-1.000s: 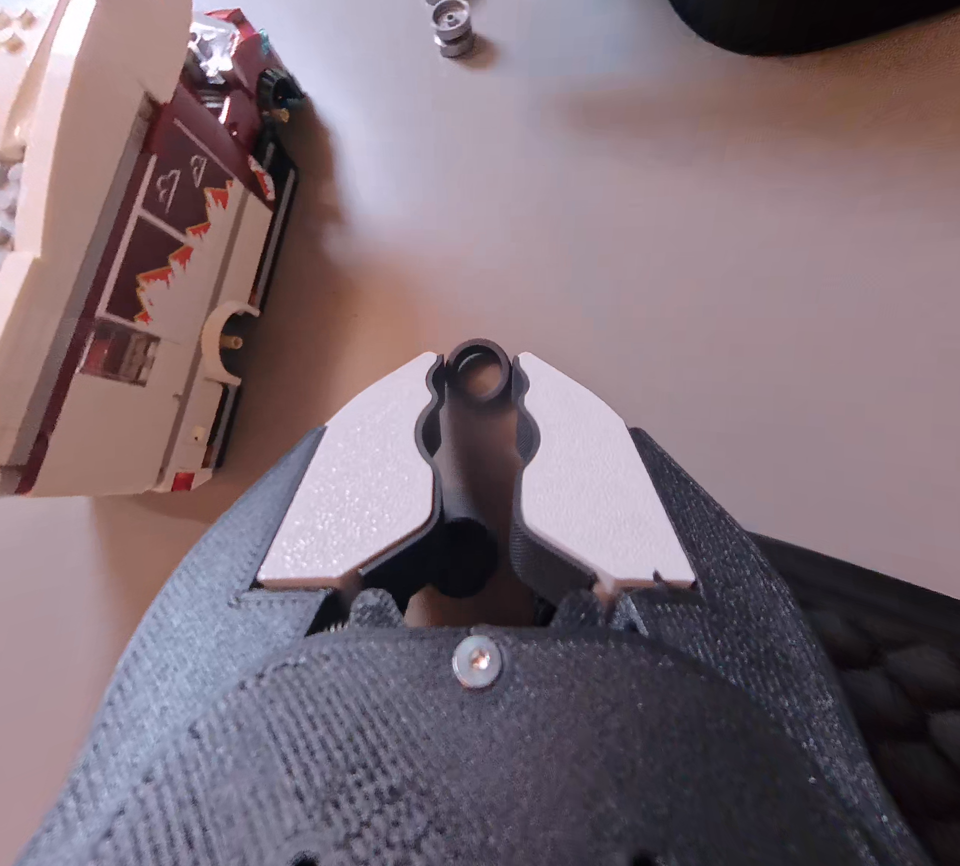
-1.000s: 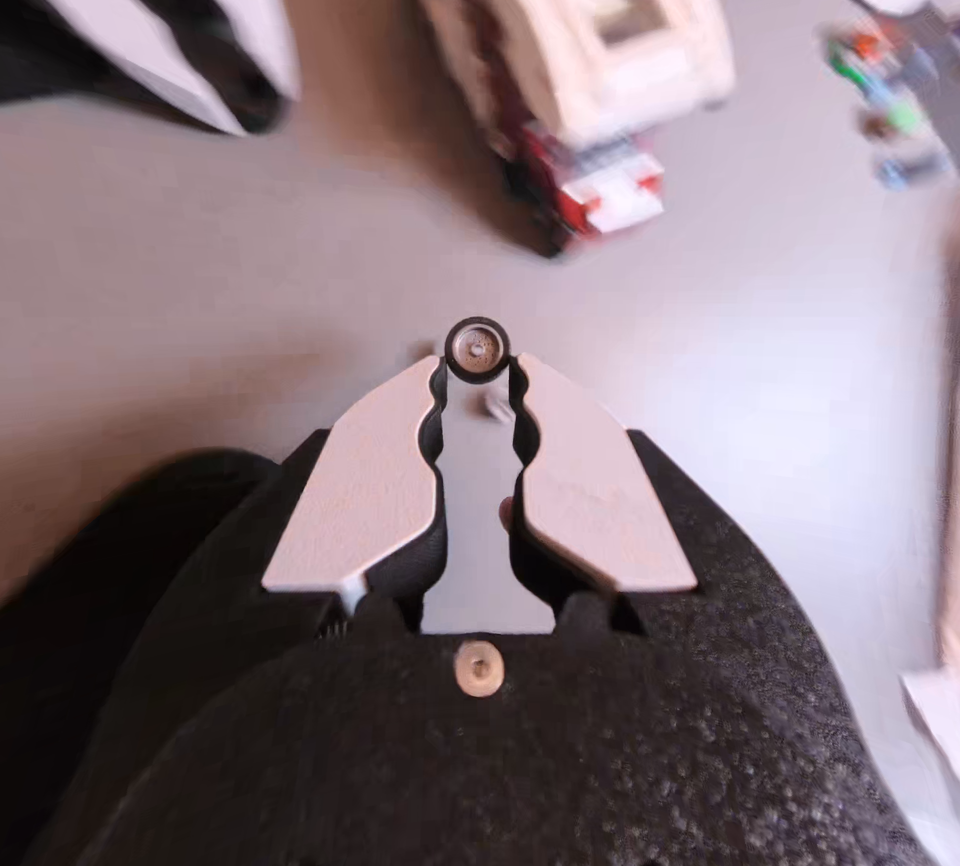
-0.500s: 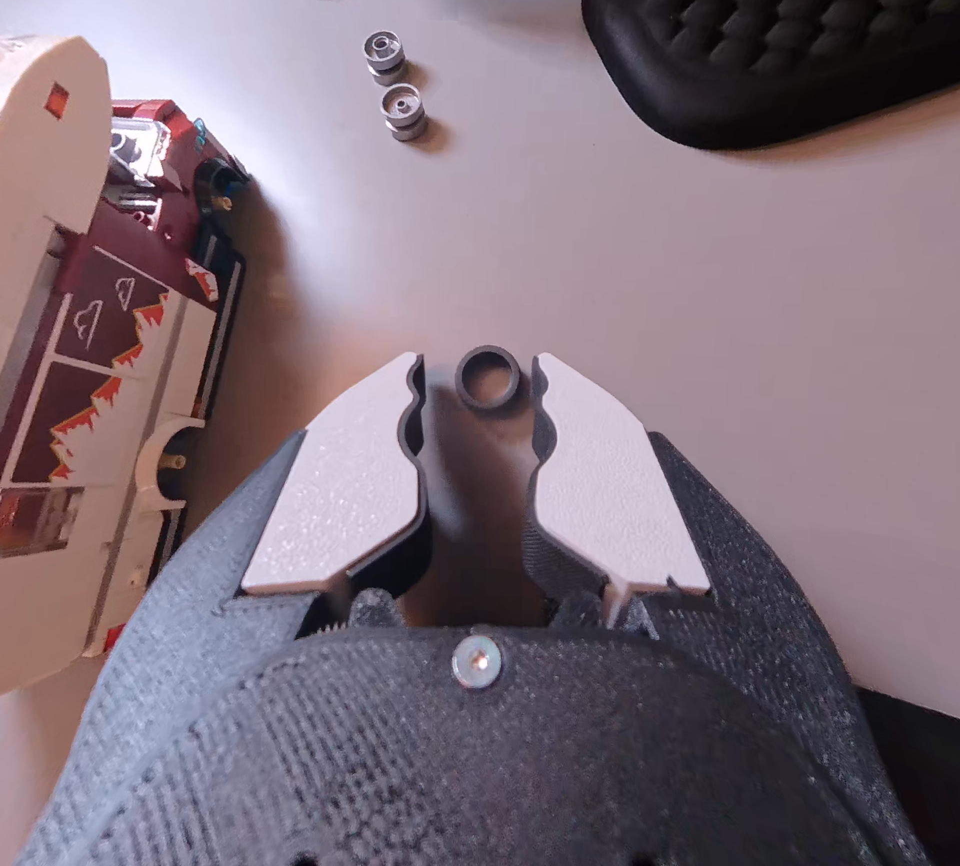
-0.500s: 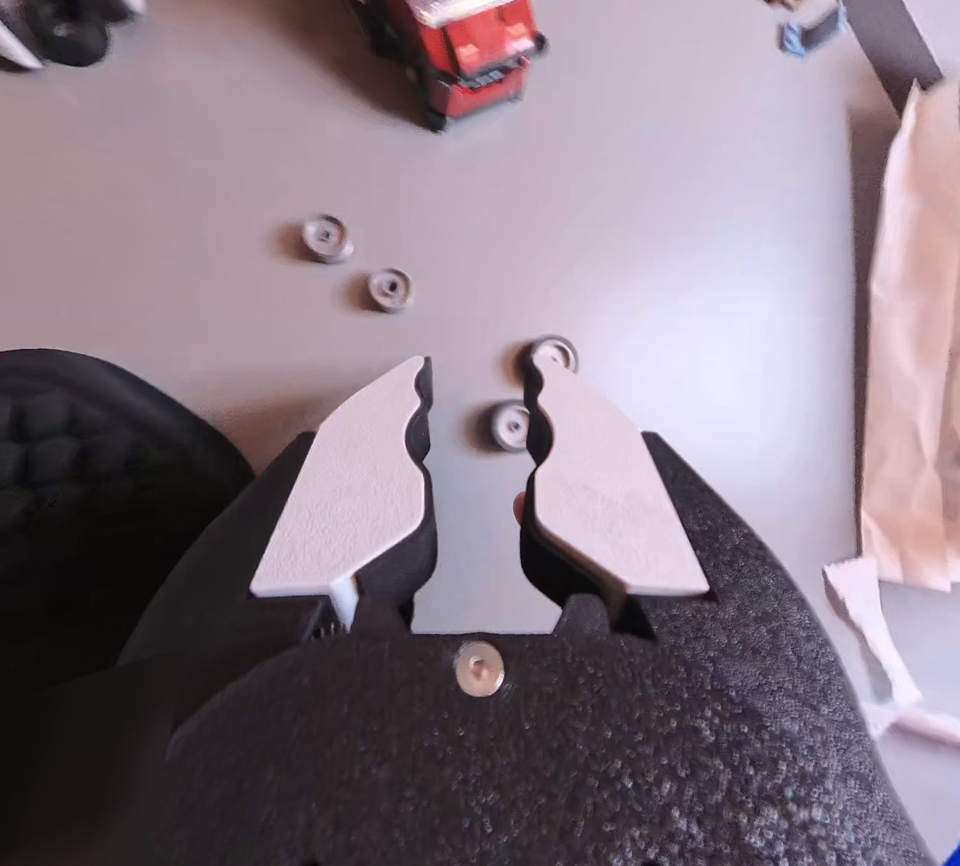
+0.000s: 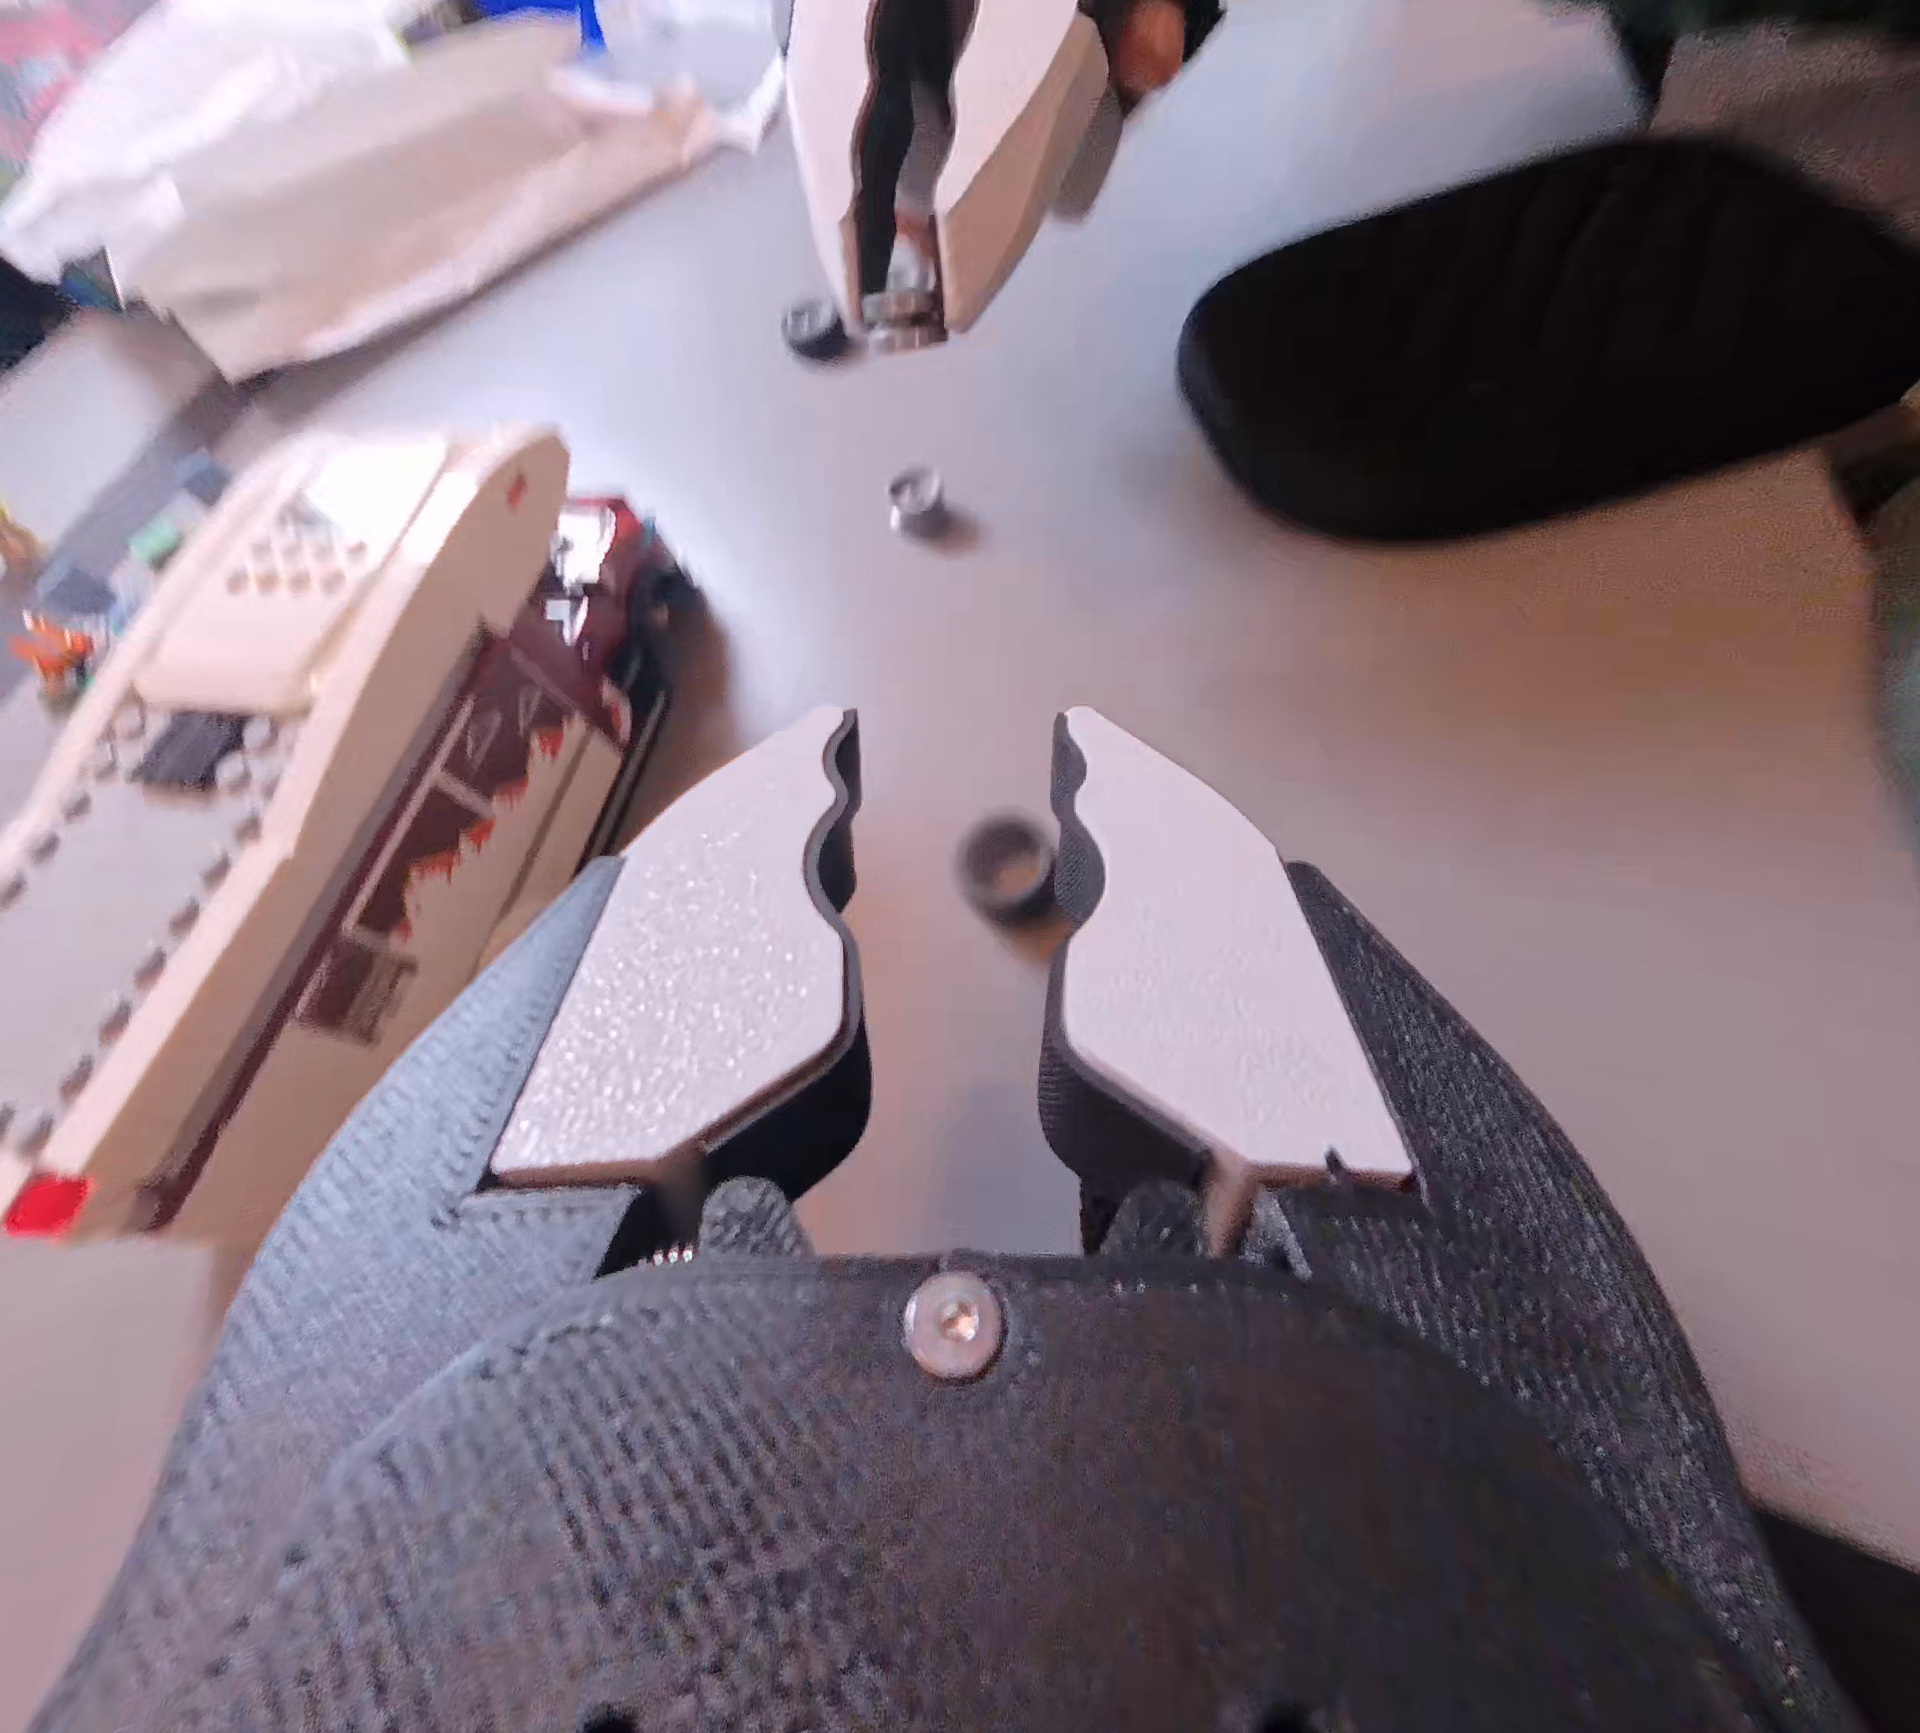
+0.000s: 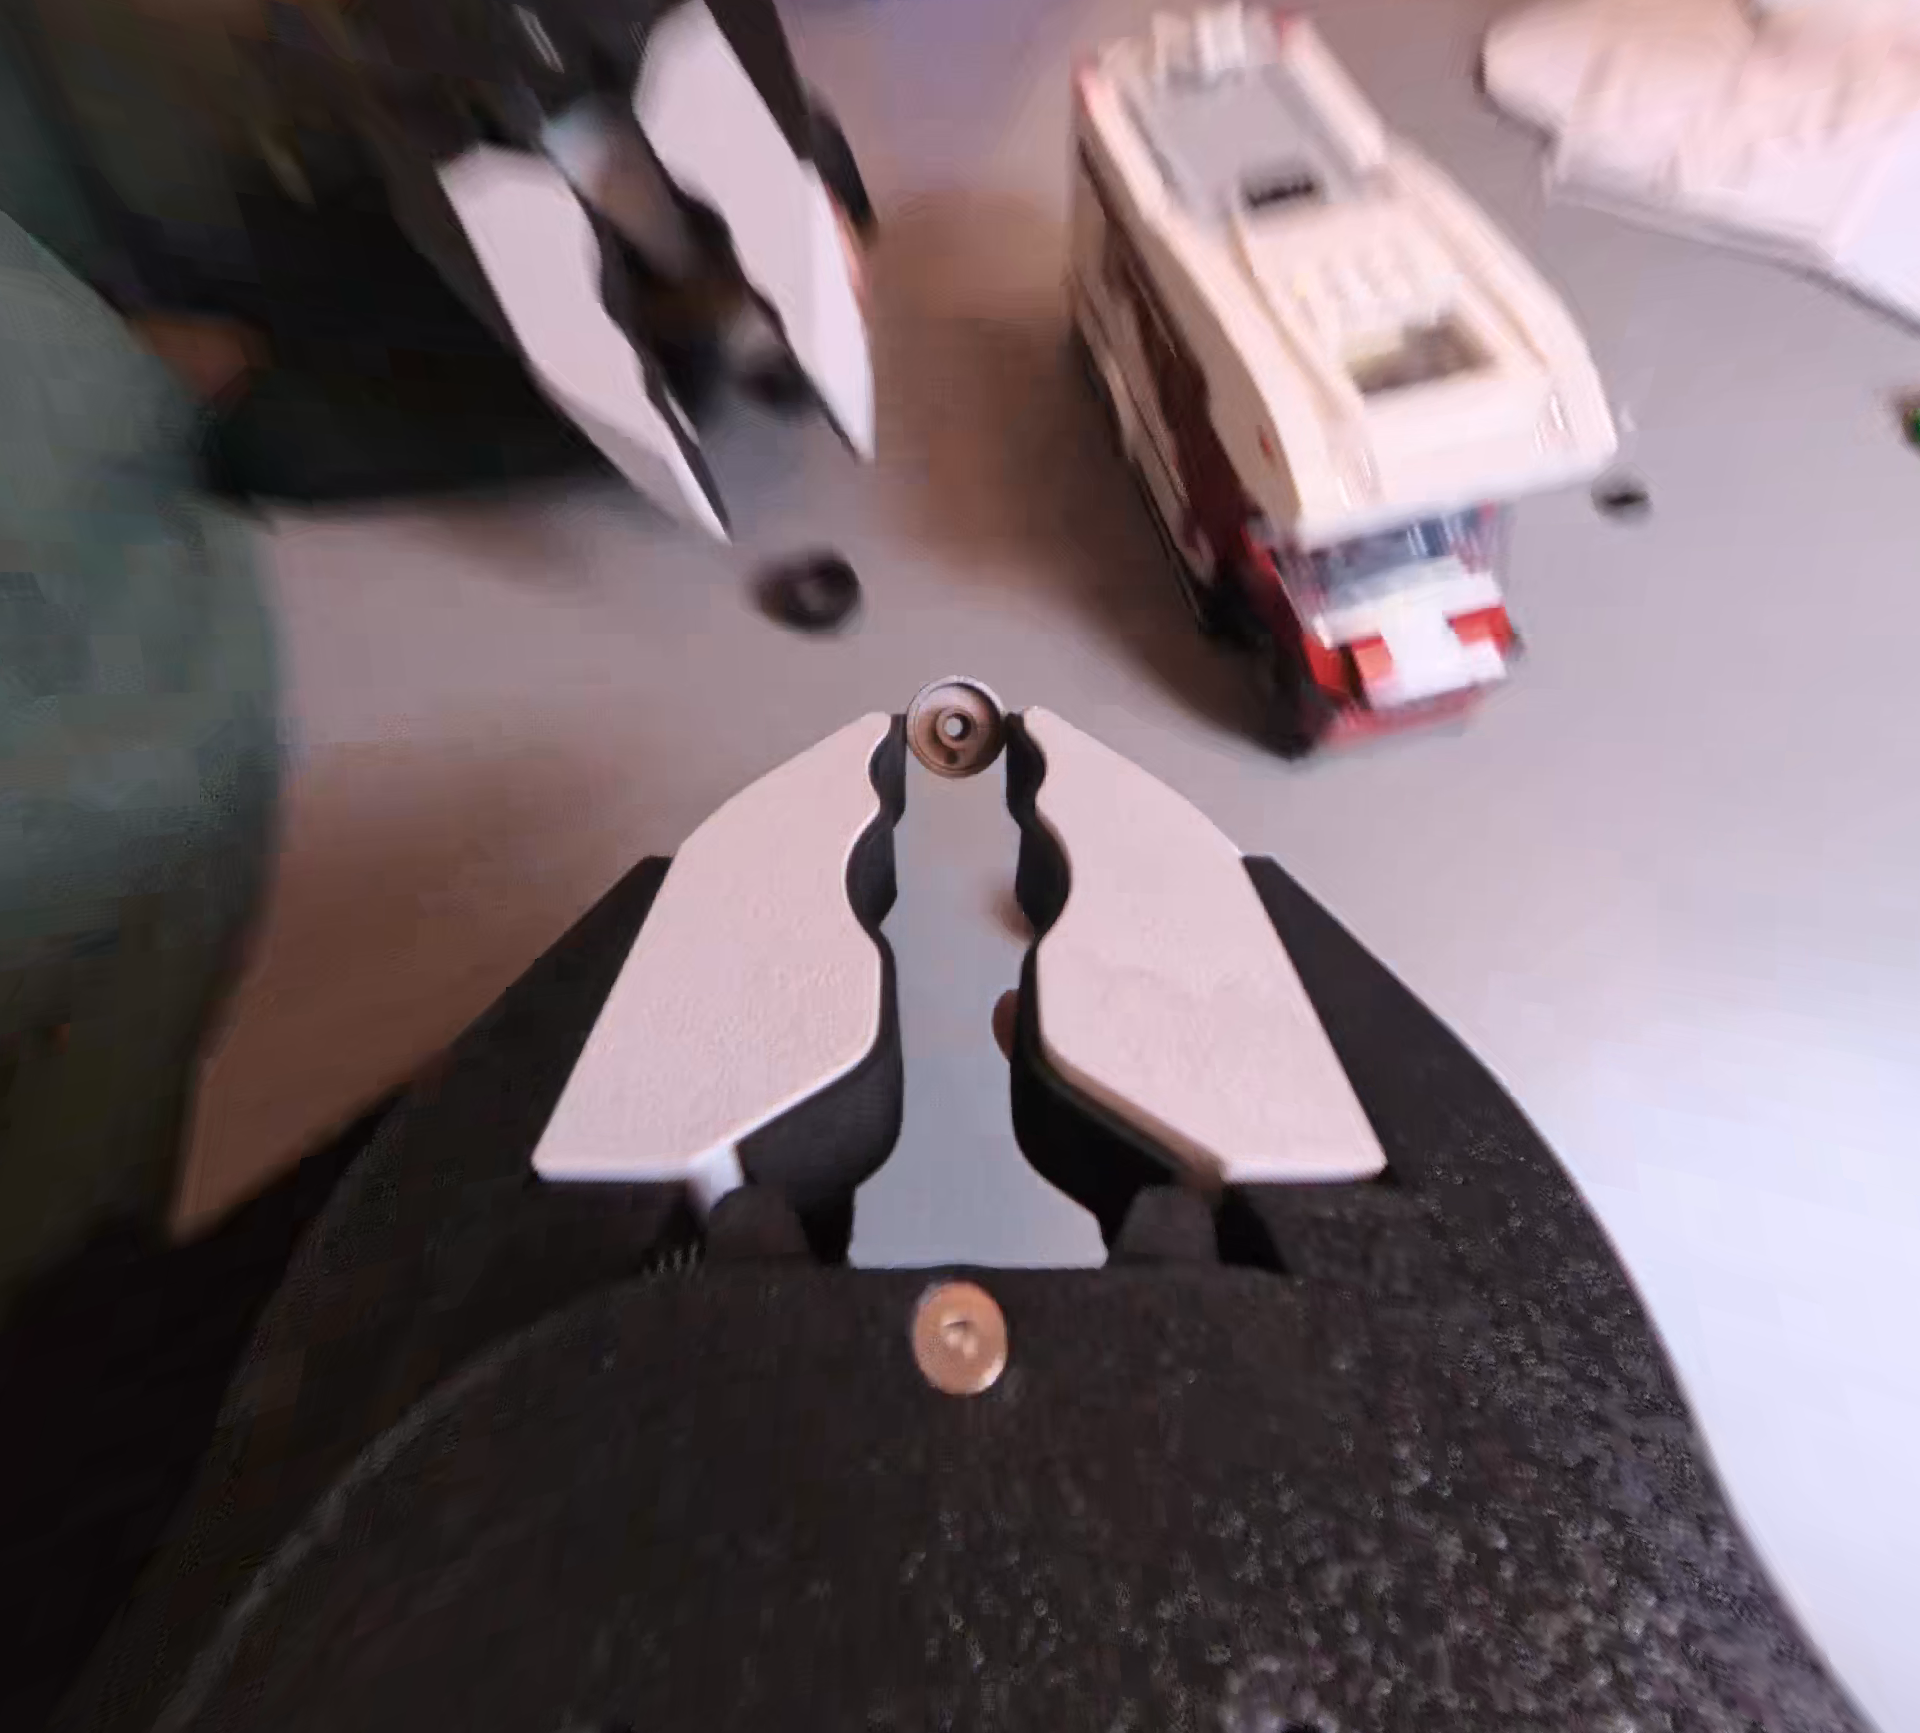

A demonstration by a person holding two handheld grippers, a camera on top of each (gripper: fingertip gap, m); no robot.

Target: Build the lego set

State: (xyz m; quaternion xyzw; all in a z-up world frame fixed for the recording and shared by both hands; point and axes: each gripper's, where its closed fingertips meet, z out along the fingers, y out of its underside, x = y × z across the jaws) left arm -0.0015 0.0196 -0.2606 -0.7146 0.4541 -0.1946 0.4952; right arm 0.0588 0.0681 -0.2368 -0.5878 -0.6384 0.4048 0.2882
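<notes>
On the grey table (image 5: pixel 1351 800), starting at its left edge in the left wrist view, a toy brick camper van (image 5: pixel 312 748) in cream and dark red lies close to the left gripper (image 5: pixel 956 727), with crumpled pale paper bags (image 5: pixel 312 156) beyond it toward the far left corner. The left gripper's jaws stand well apart and clamp nothing; a small black rubber tyre (image 5: pixel 1006 864) lies on the table between them, just beside the right finger (blur hides whether it touches). Farther on, a loose grey wheel hub (image 5: pixel 920 504) sits mid-table. Beyond it the right gripper (image 6: pixel 957 727) points down, its fingertips pressed on a grey wheel hub (image 6: pixel 956 740), with another black tyre (image 5: pixel 812 327) just beside it. A black padded cushion (image 5: pixel 1558 353) lies toward the right edge.
</notes>
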